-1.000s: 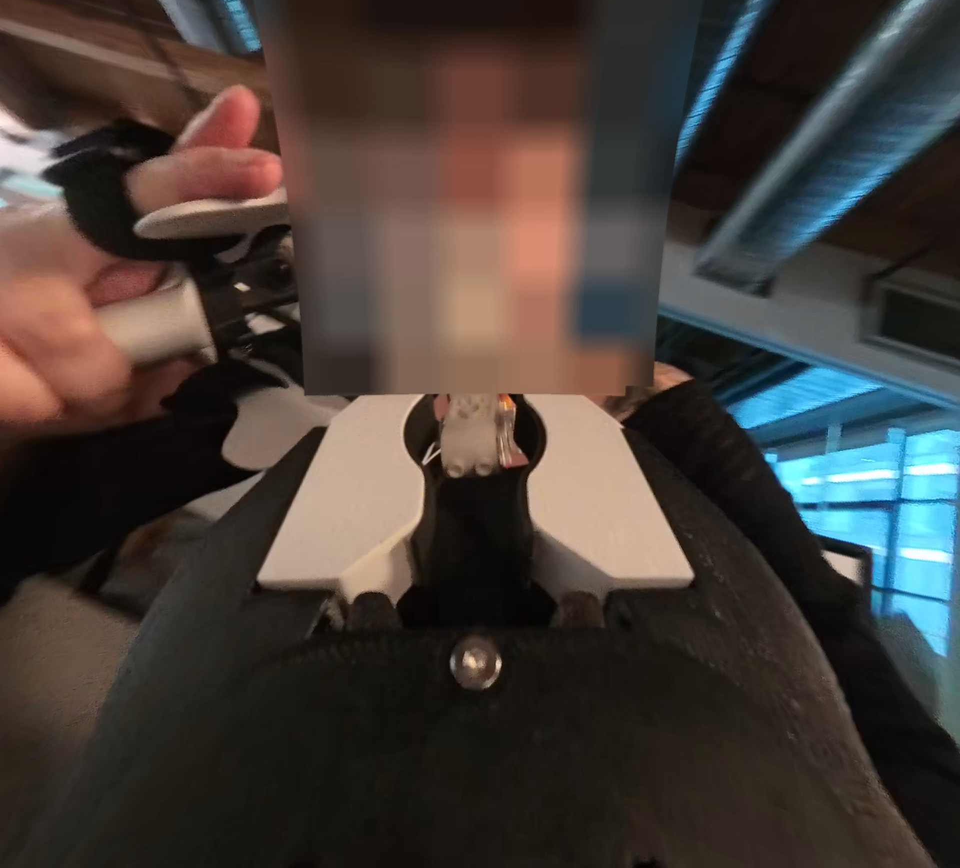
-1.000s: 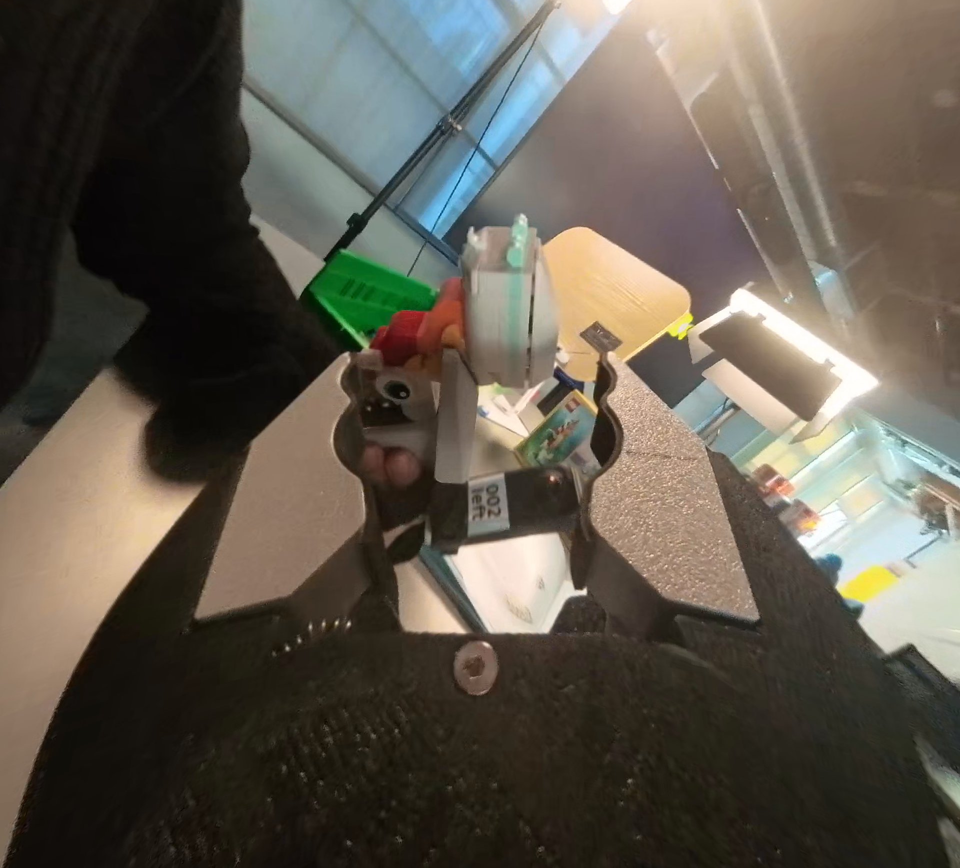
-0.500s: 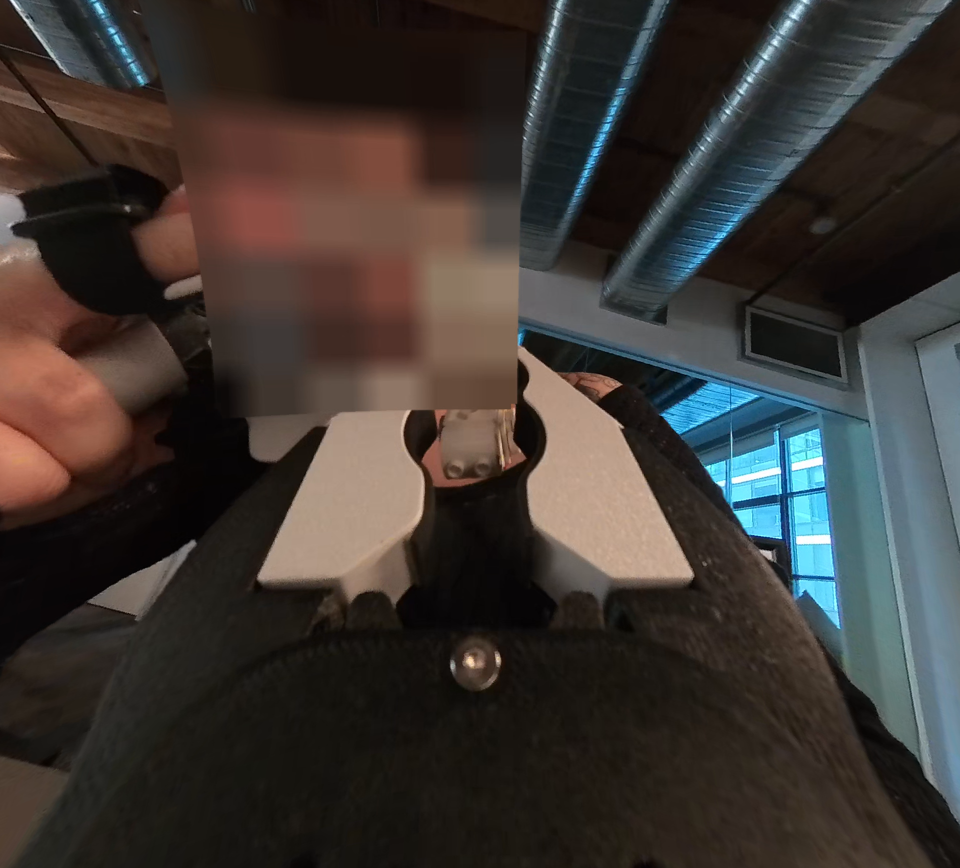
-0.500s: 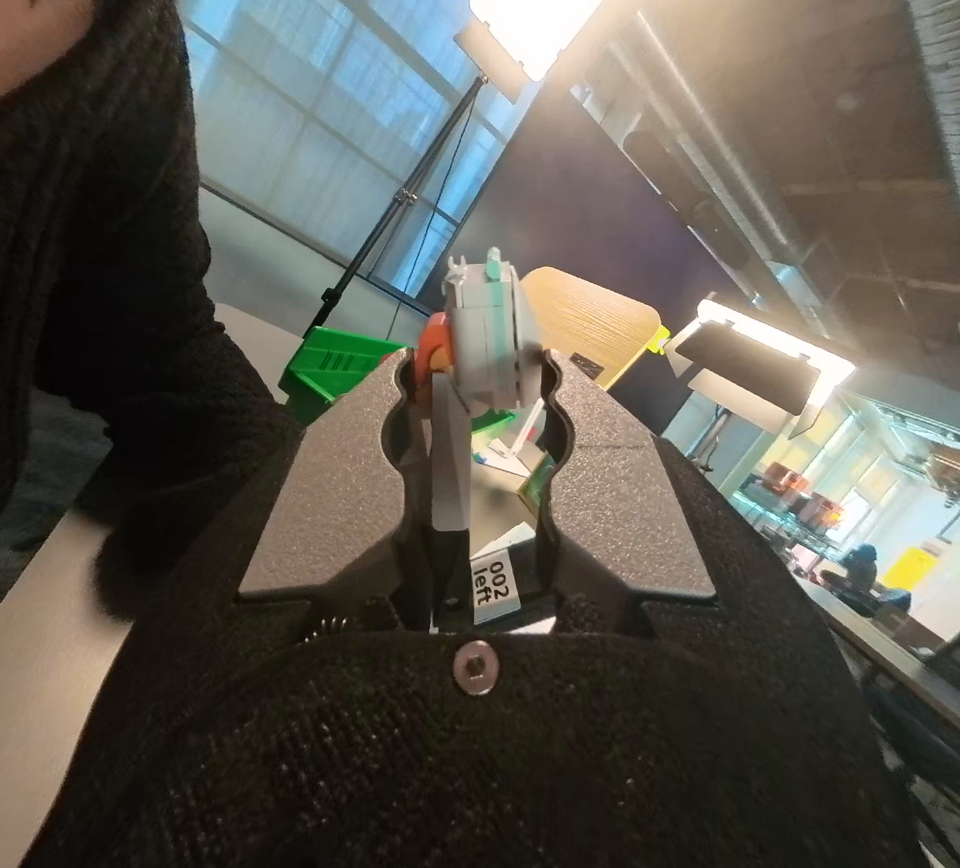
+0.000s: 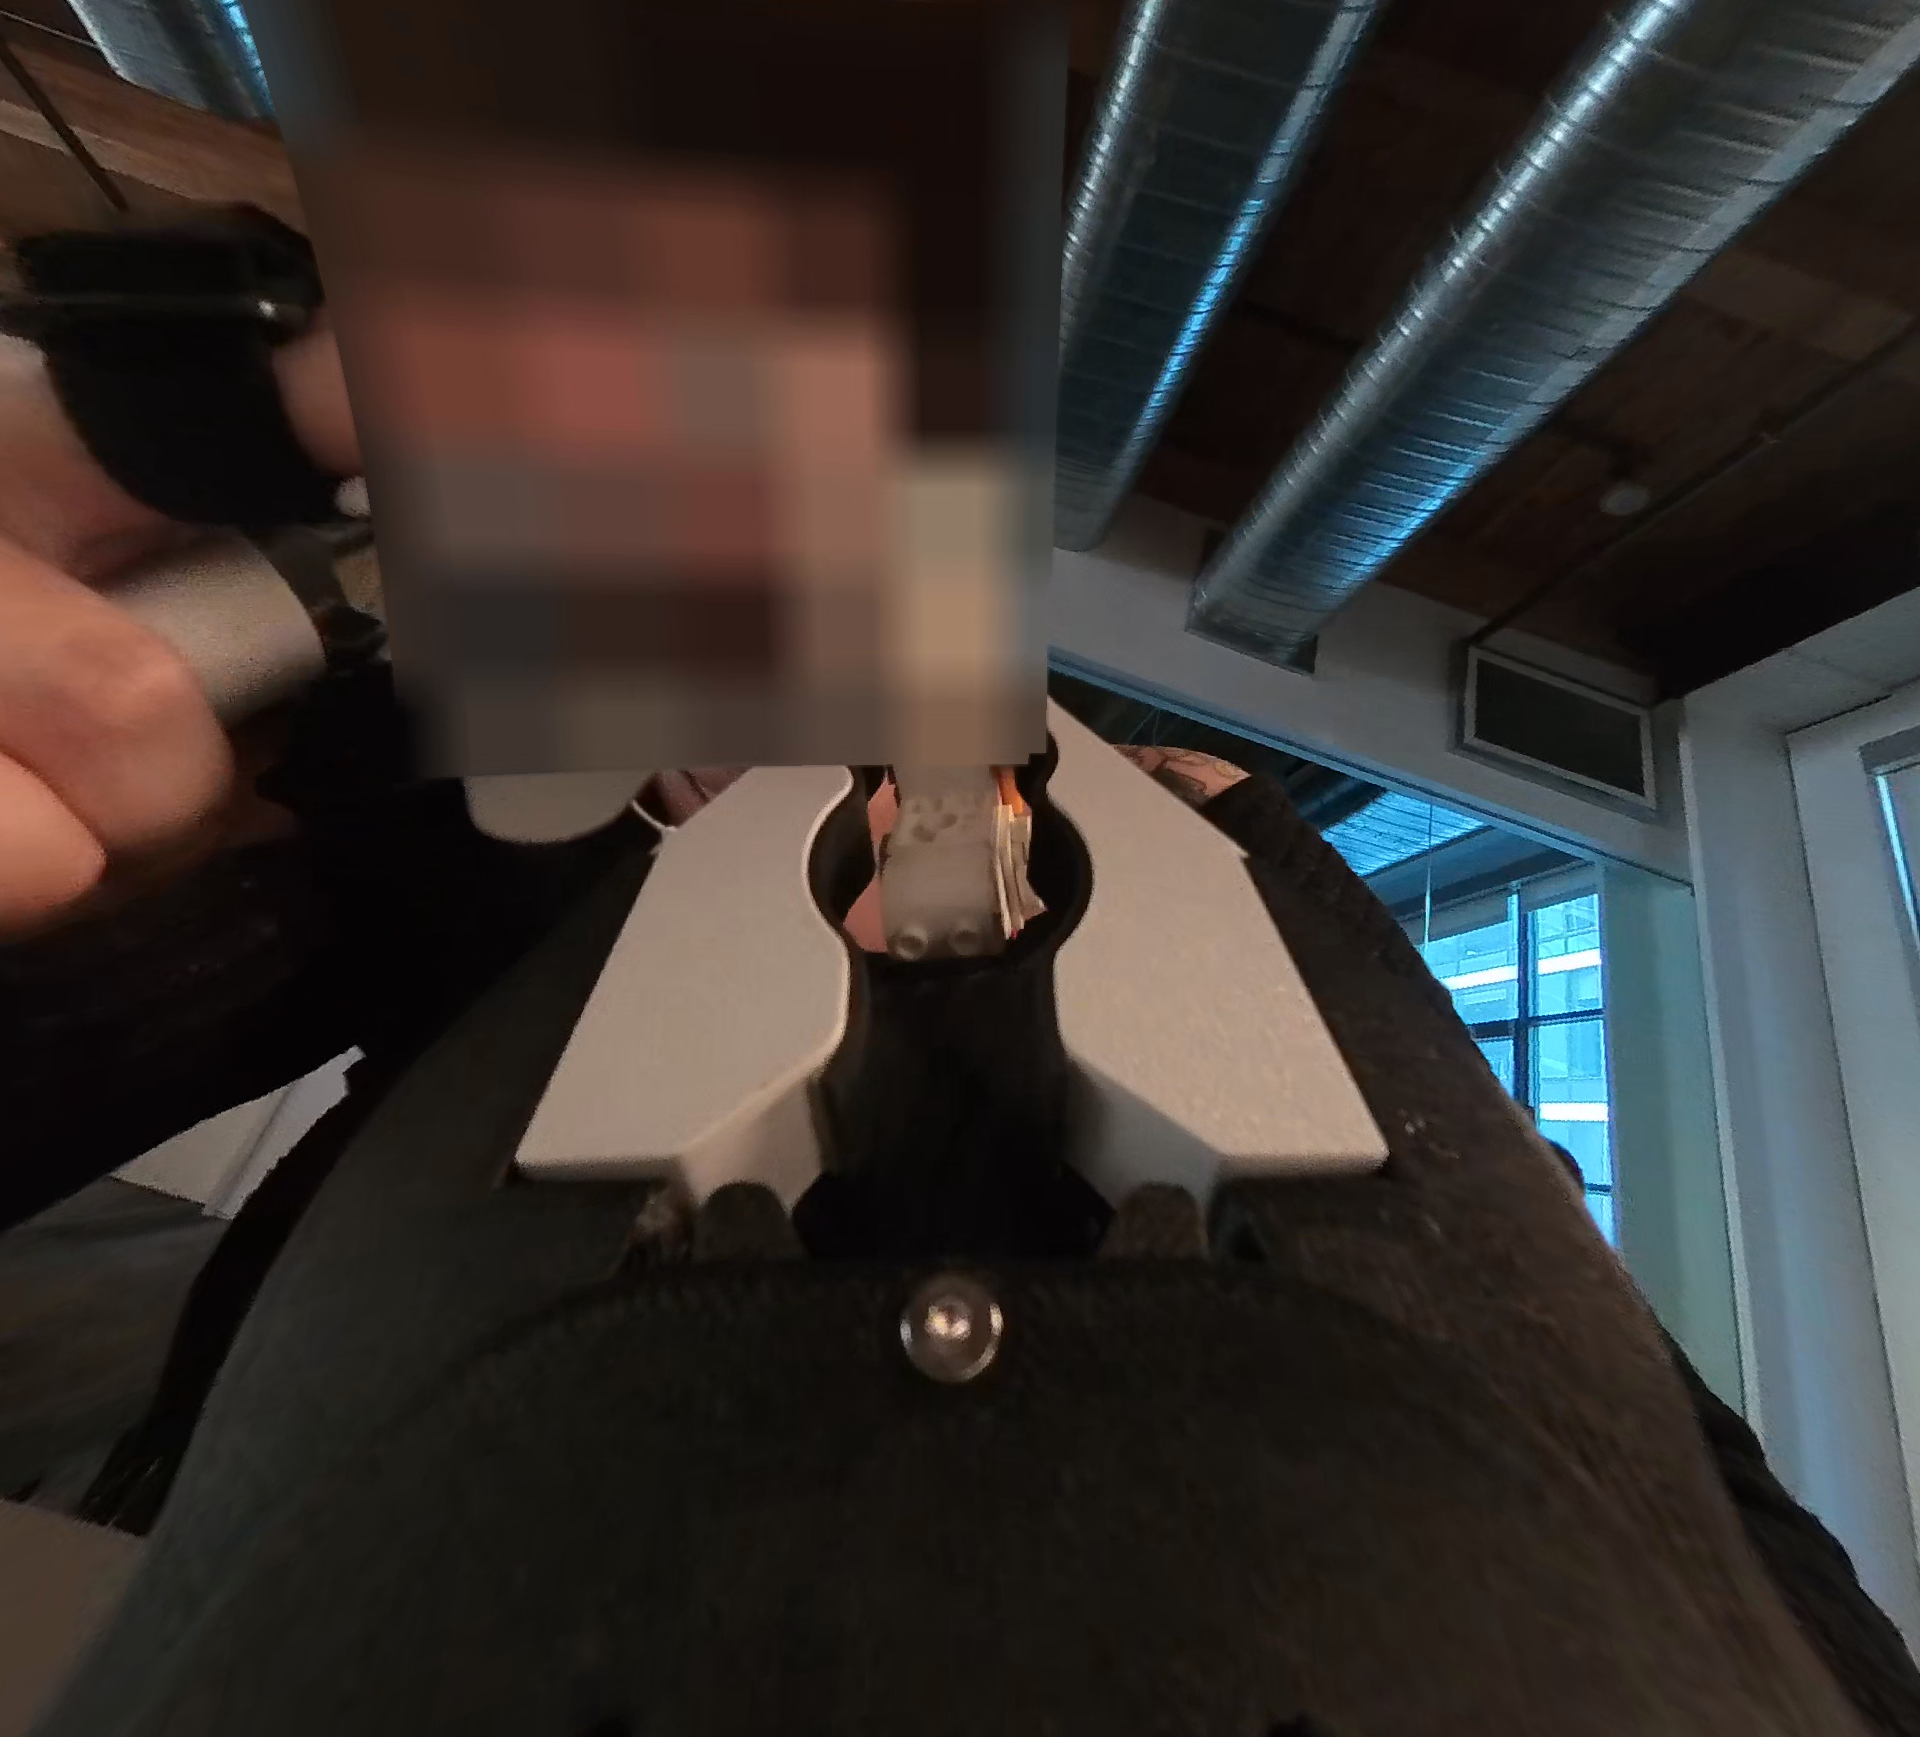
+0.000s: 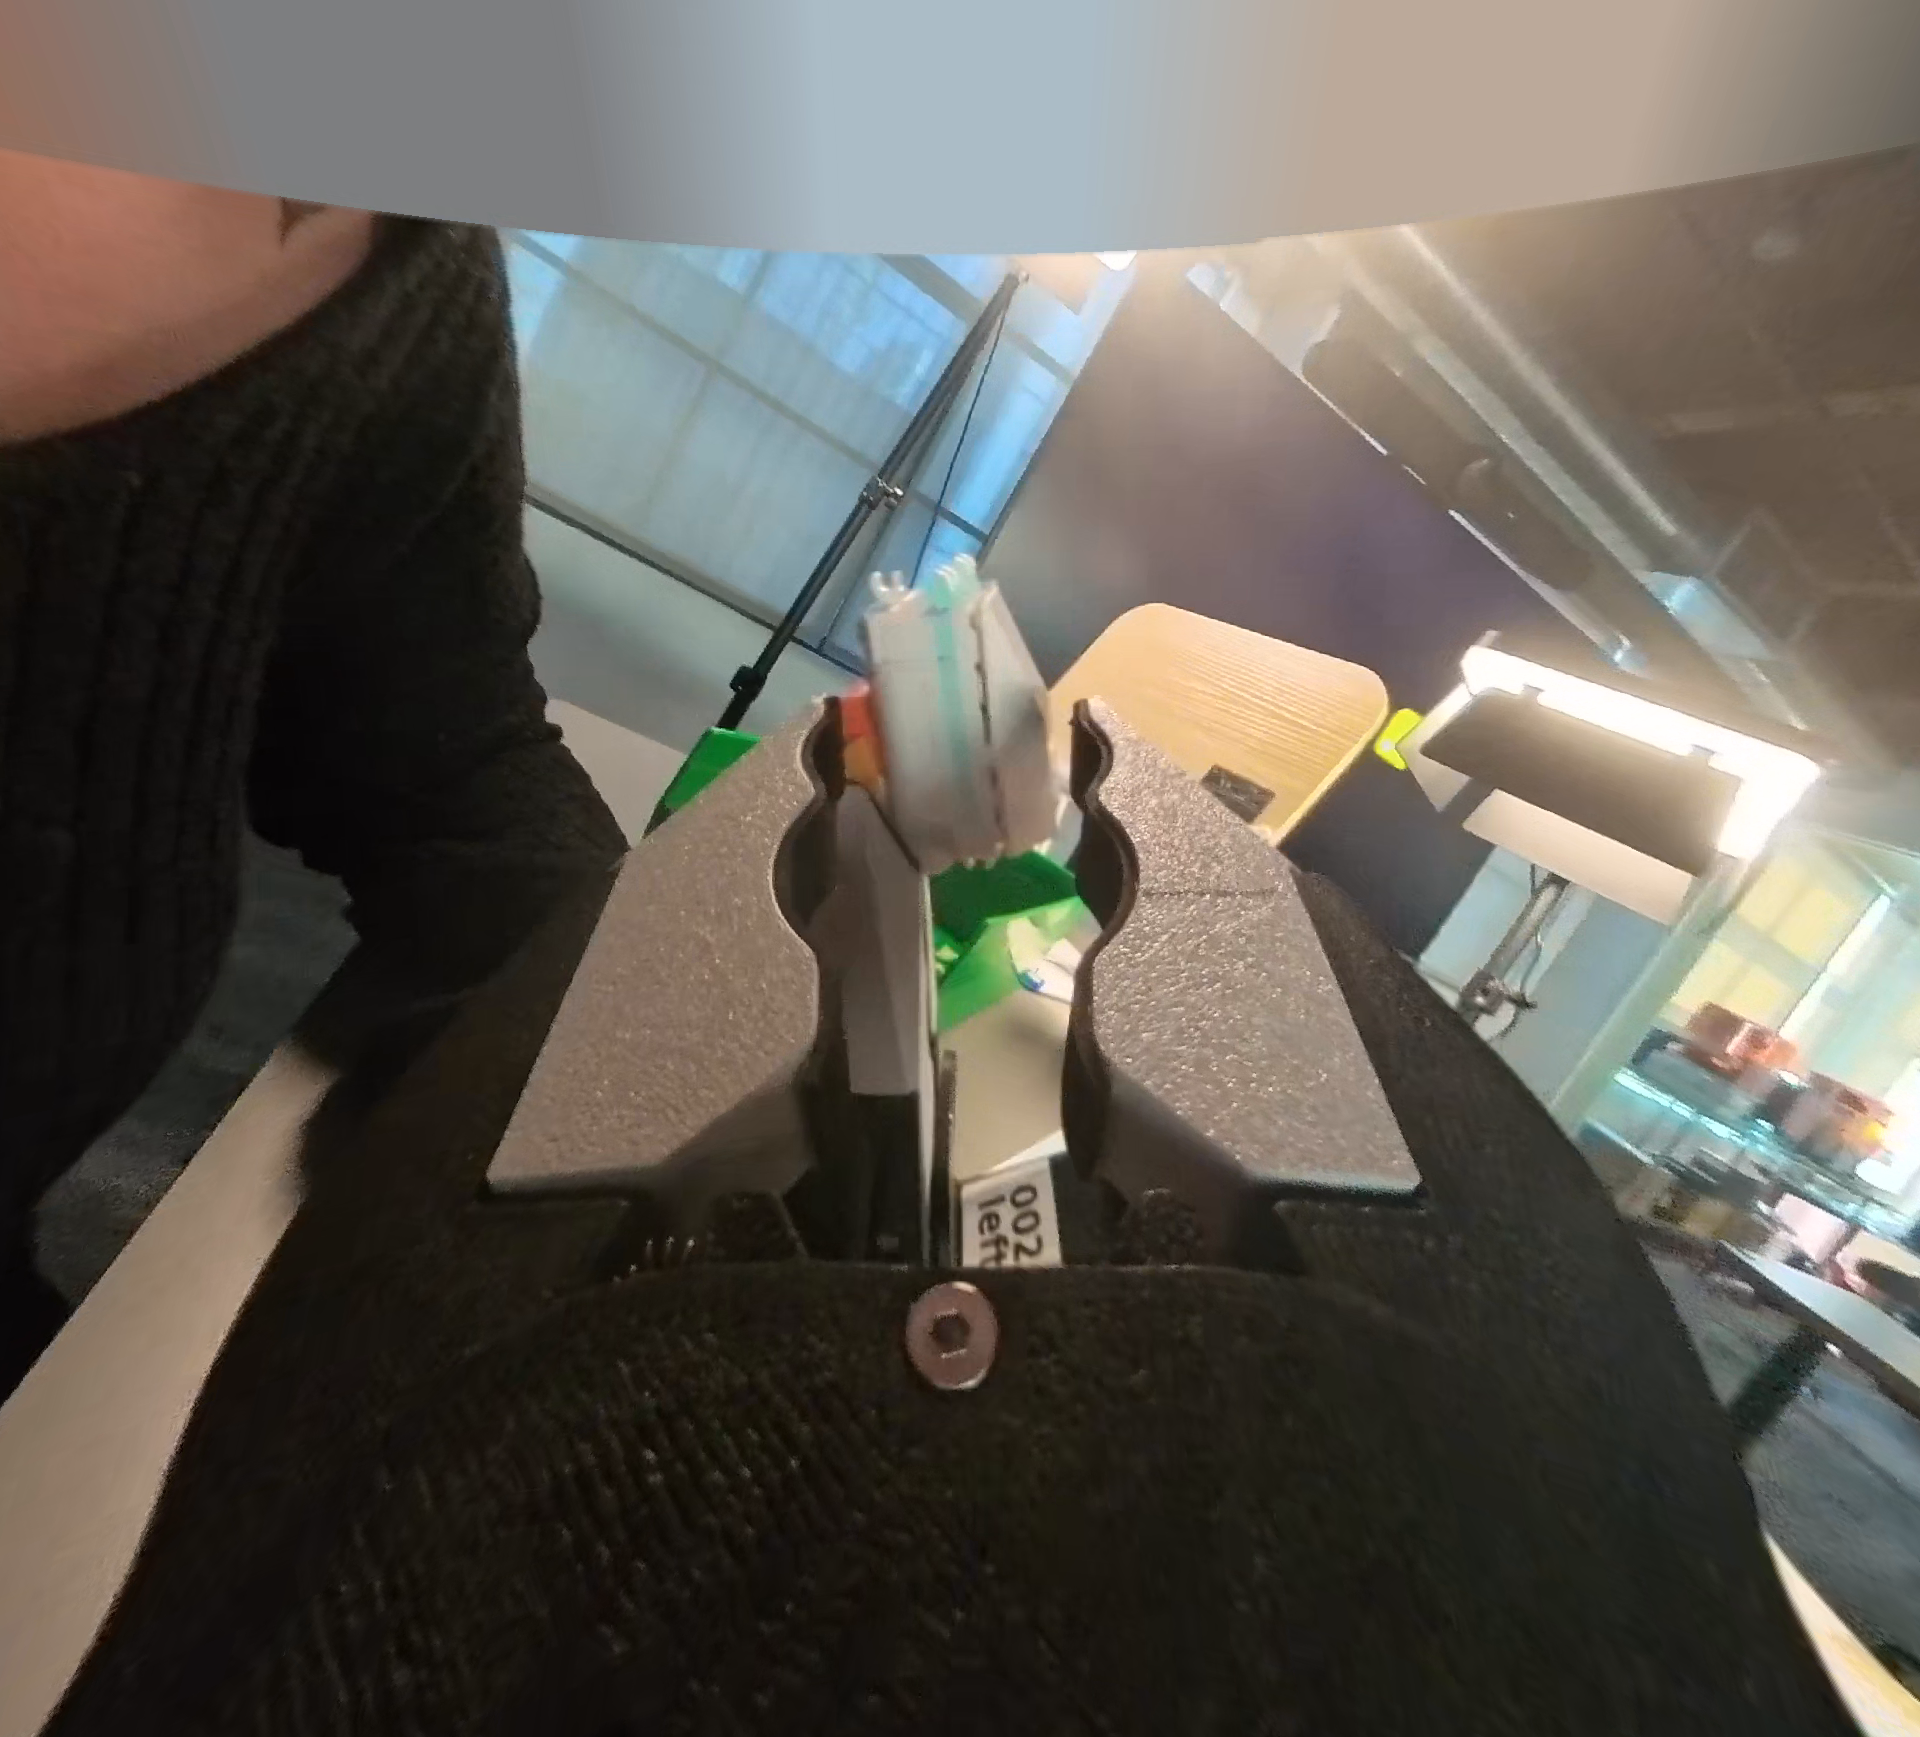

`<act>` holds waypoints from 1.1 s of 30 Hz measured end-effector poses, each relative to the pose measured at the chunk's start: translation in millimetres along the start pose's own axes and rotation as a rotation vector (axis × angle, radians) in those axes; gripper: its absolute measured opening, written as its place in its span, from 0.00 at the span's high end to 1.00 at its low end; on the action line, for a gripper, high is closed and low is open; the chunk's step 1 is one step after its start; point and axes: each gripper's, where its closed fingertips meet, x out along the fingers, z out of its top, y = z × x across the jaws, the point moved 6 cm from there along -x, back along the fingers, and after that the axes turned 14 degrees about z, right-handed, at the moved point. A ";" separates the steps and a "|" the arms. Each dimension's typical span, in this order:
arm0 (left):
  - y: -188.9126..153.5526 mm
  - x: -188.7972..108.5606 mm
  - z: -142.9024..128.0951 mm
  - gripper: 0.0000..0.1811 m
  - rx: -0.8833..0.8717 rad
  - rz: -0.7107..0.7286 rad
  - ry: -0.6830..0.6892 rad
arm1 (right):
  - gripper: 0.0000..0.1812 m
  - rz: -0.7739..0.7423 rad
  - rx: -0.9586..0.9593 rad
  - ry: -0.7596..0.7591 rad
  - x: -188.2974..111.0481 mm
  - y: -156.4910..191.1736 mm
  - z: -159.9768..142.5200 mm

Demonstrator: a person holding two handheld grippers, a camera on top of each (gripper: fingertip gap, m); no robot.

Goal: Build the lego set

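A small grey-and-white lego model [image 6: 966,752] with orange and red parts is held up in the air. My left gripper [image 5: 951,814] has white fingers and is shut on the model [image 5: 935,898] at its tips. One of its fingers [image 6: 883,960] reaches up between the jaws of my right gripper [image 6: 951,721]. The right gripper's dark grey jaws stand apart on either side of the model, with a small gap on the right. The person's hand [image 5: 83,731] on the right gripper's handle shows at the left.
The person's black sweater [image 6: 260,648] fills the left. Below and behind are a green bin [image 6: 987,939], a wooden chair back [image 6: 1236,721], a white table edge [image 6: 125,1199] and a light stand [image 6: 831,586]. Ceiling ducts [image 5: 1174,181] are overhead. Left and right tips are no more than a few centimetres apart.
The right gripper's jaws closed in from wide open around the model, then widened slightly. The left gripper kept its hold. Both views tilted upward.
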 end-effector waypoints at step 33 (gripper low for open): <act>4.7 2.6 -6.0 0.88 -0.041 0.018 0.056 | 0.83 0.057 0.011 0.040 -2.2 5.3 0.1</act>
